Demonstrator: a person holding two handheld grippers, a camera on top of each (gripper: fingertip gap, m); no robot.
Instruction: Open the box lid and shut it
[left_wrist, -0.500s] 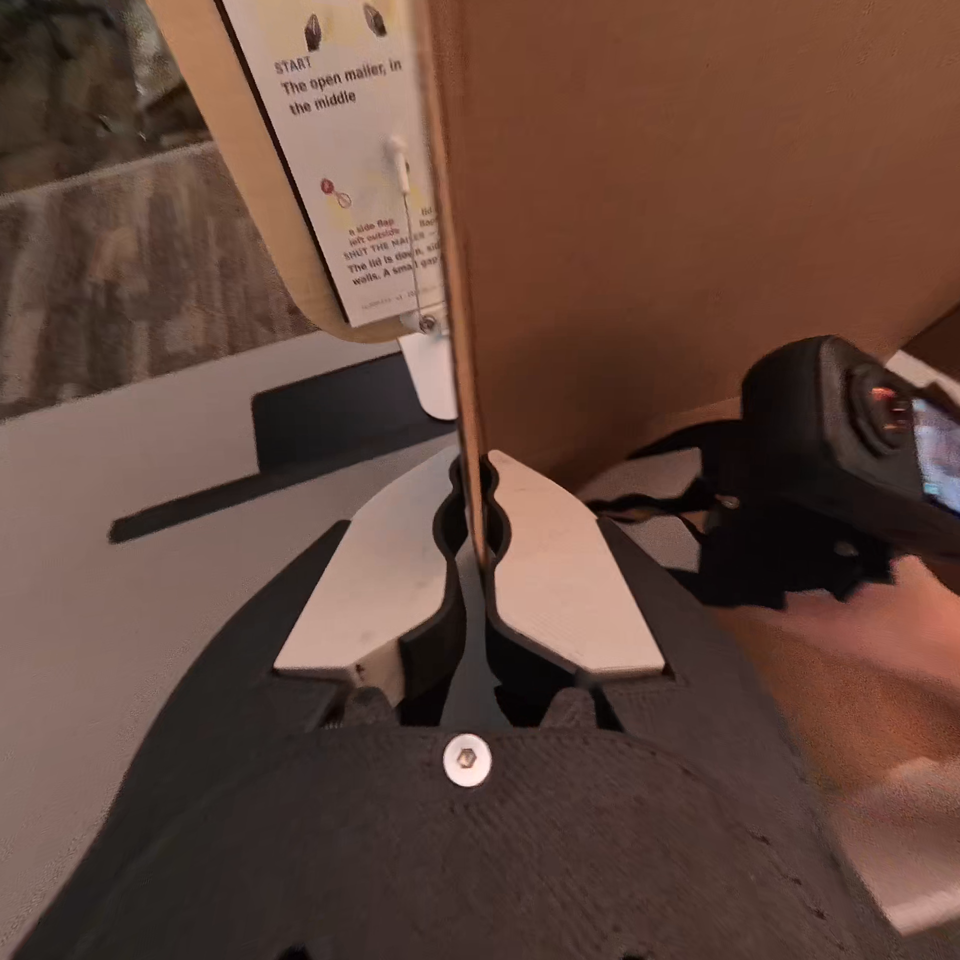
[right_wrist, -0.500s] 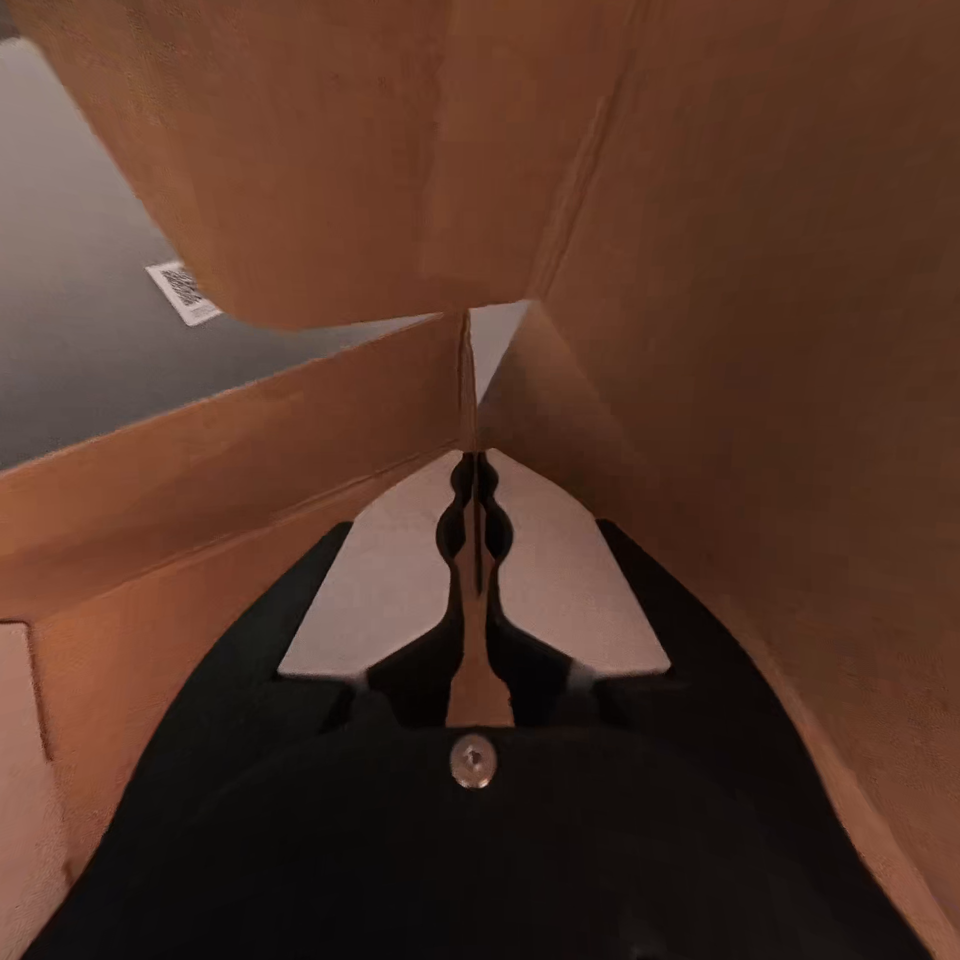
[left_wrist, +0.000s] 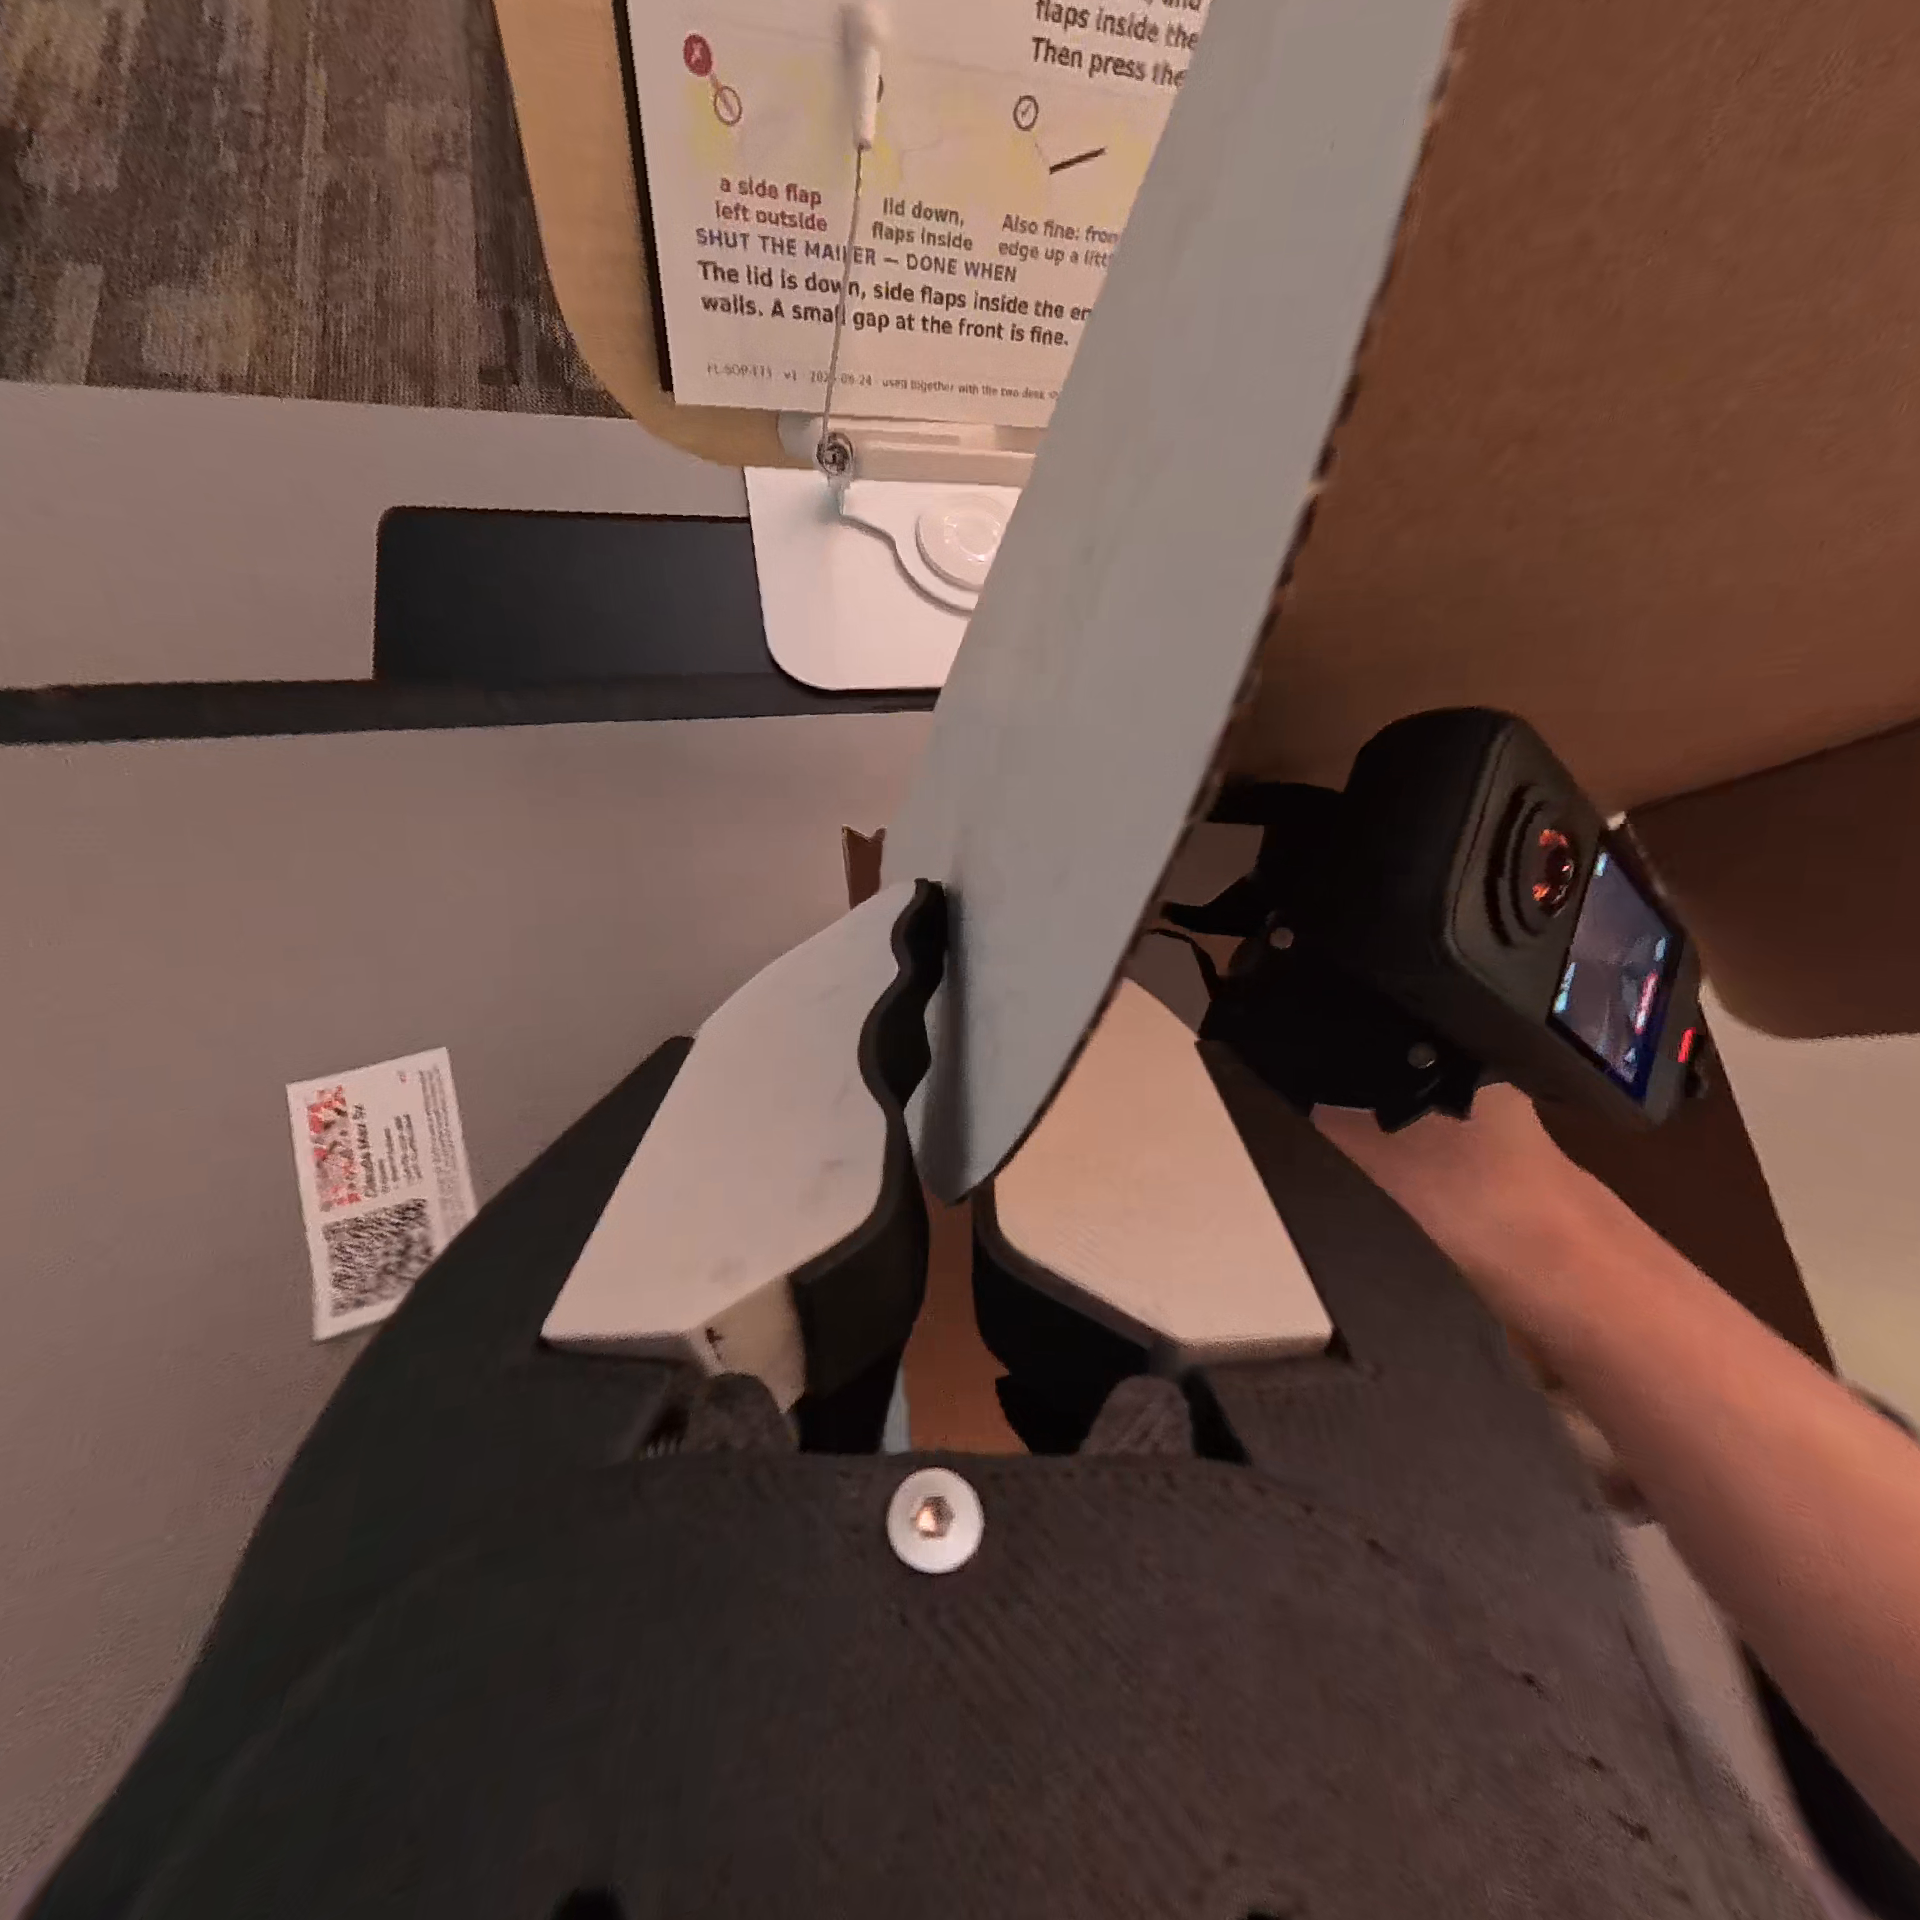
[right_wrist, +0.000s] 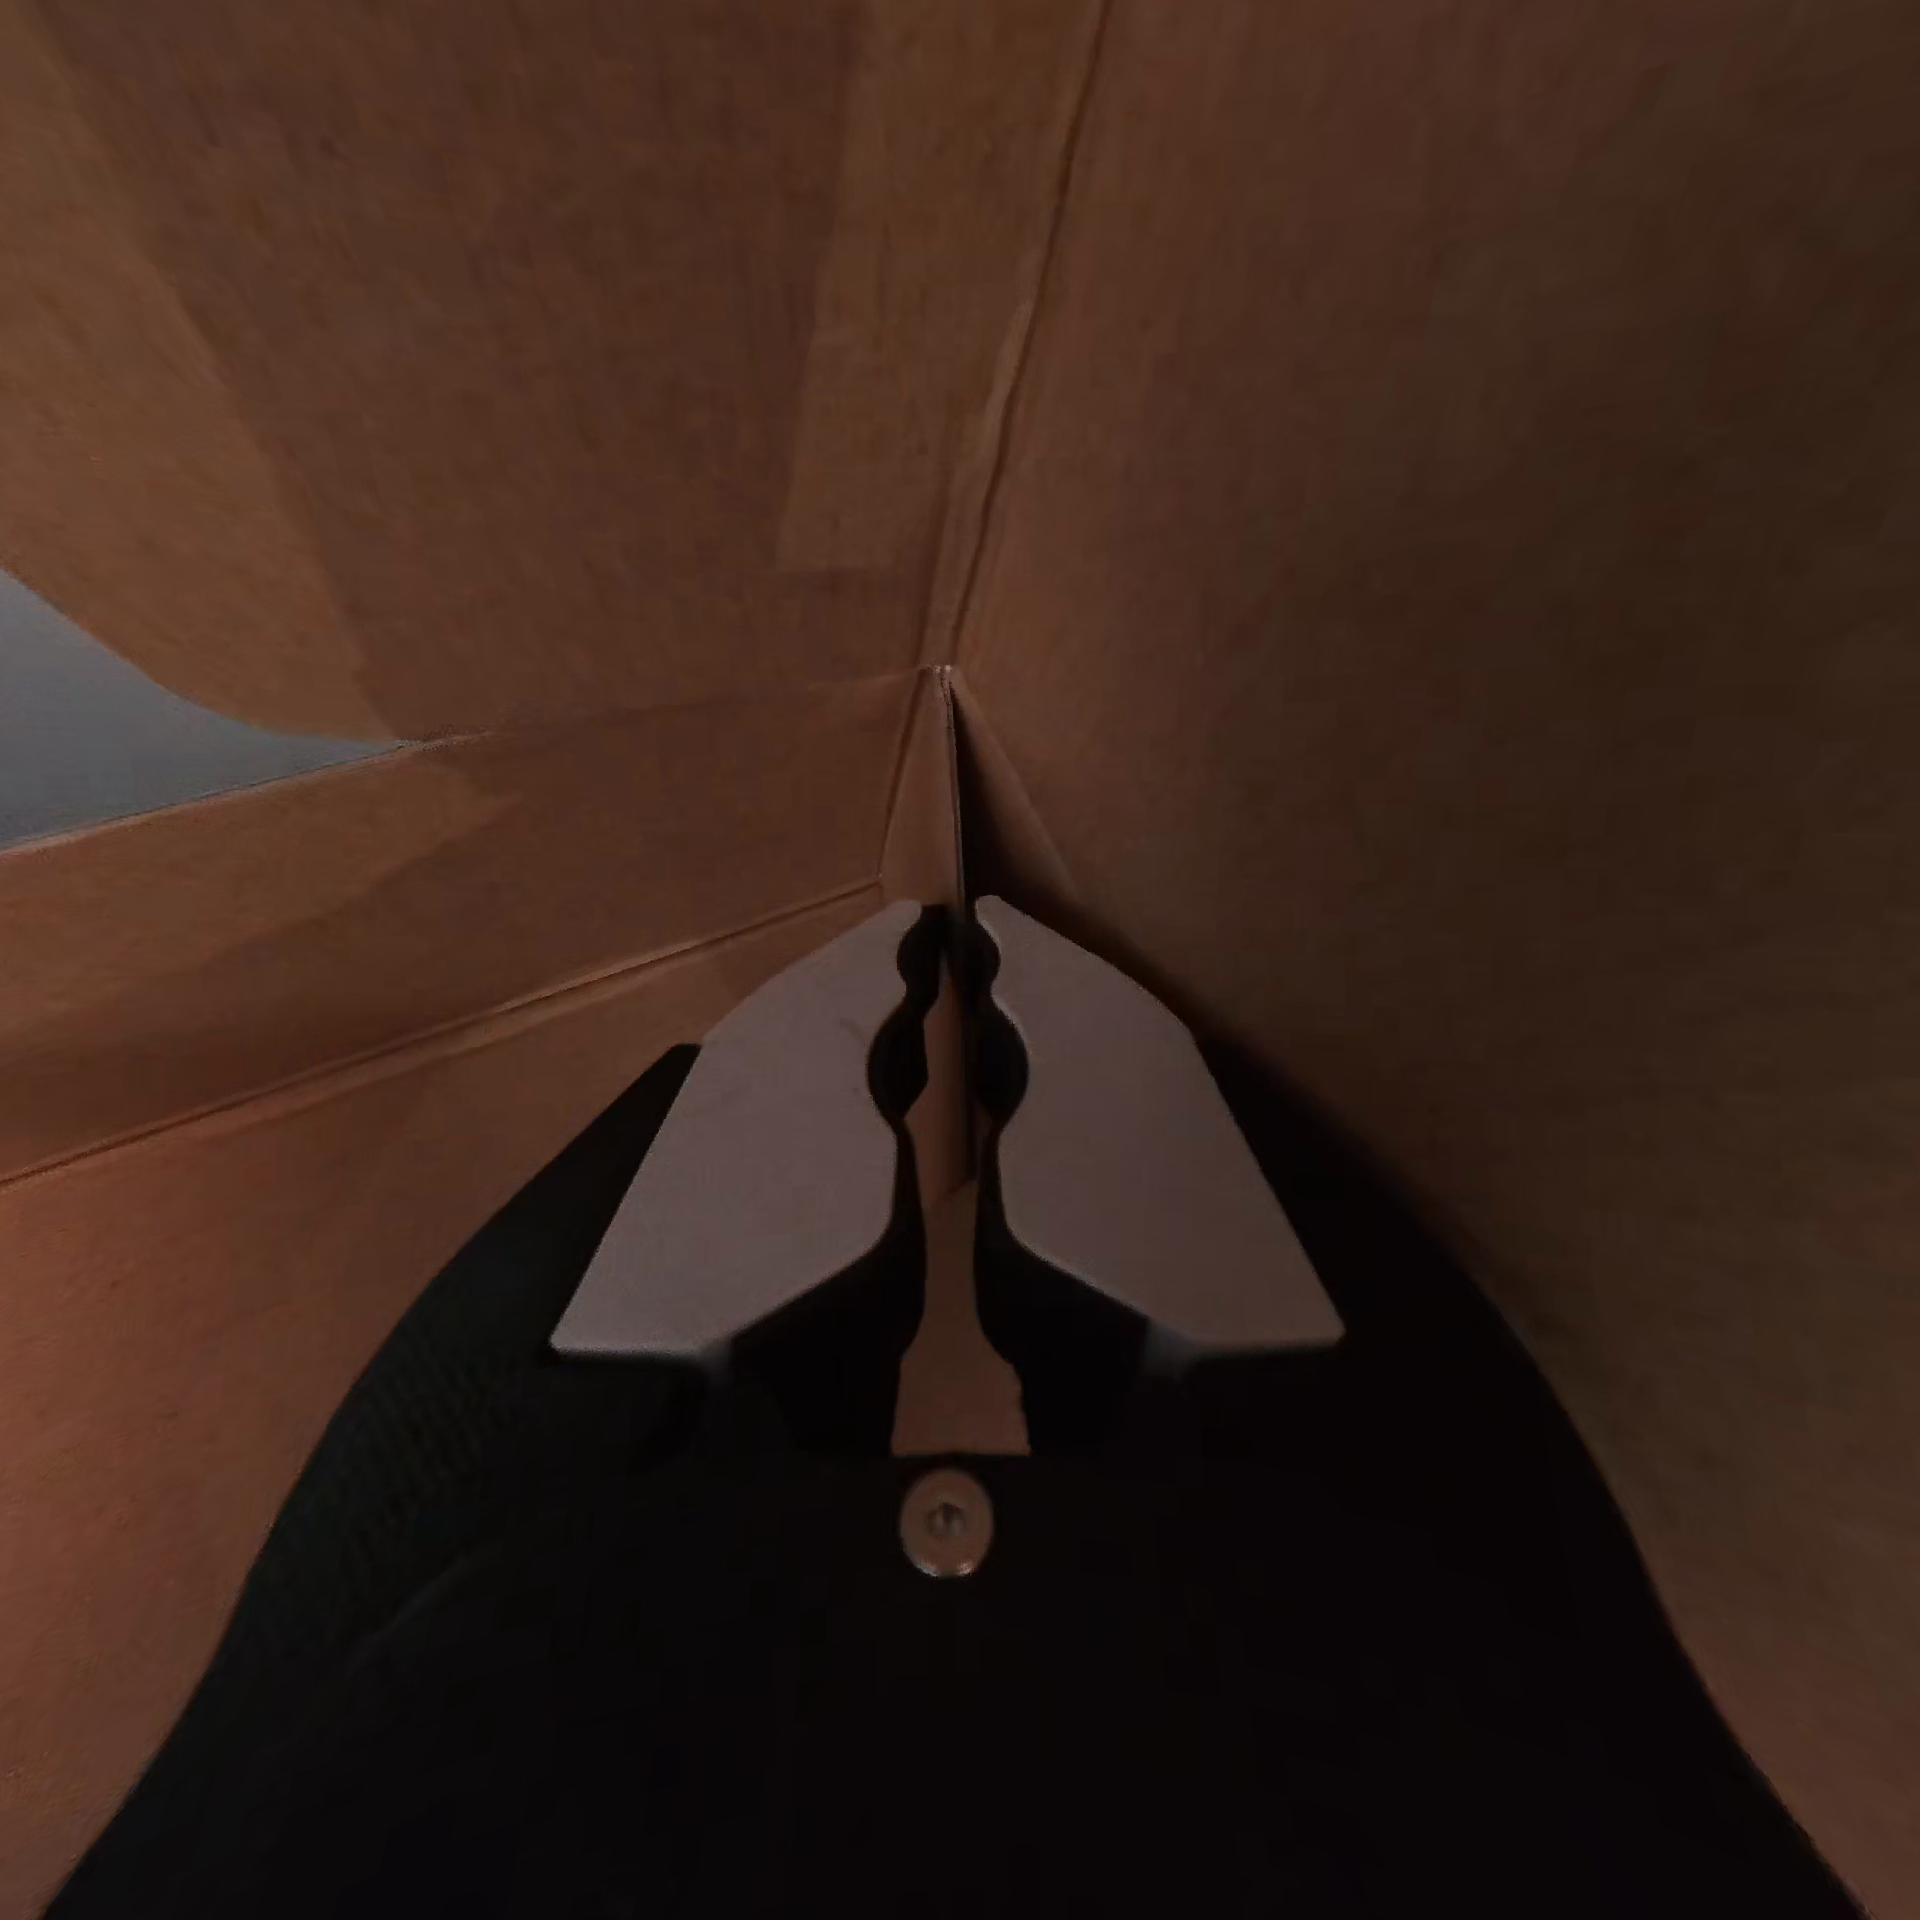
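The cardboard box is brown inside and grey-blue outside. In the left wrist view, my left gripper (left_wrist: 951, 935) is shut on the lid's side flap (left_wrist: 1091, 675), which leans to the right. The brown lid panel (left_wrist: 1621, 364) rises at the upper right. My right gripper's body and camera (left_wrist: 1507, 914) show under the lid, held by a person's hand (left_wrist: 1538, 1247). In the right wrist view, my right gripper (right_wrist: 948, 920) is inside the dim box, shut on a thin cardboard flap edge (right_wrist: 948, 790) at a corner. The lid (right_wrist: 520, 312) hangs close above.
A grey table (left_wrist: 312, 935) carries a small printed label (left_wrist: 379, 1184) at the left. A printed sheet on a wooden board (left_wrist: 883, 208) stands on a white base (left_wrist: 842, 592) at the back, beside a black strip (left_wrist: 561, 603). Carpet lies beyond.
The lid has swung down. The side flap in my left gripper went from upright to leaning right. In the right wrist view the opening to the table has shrunk and the inside is darker.
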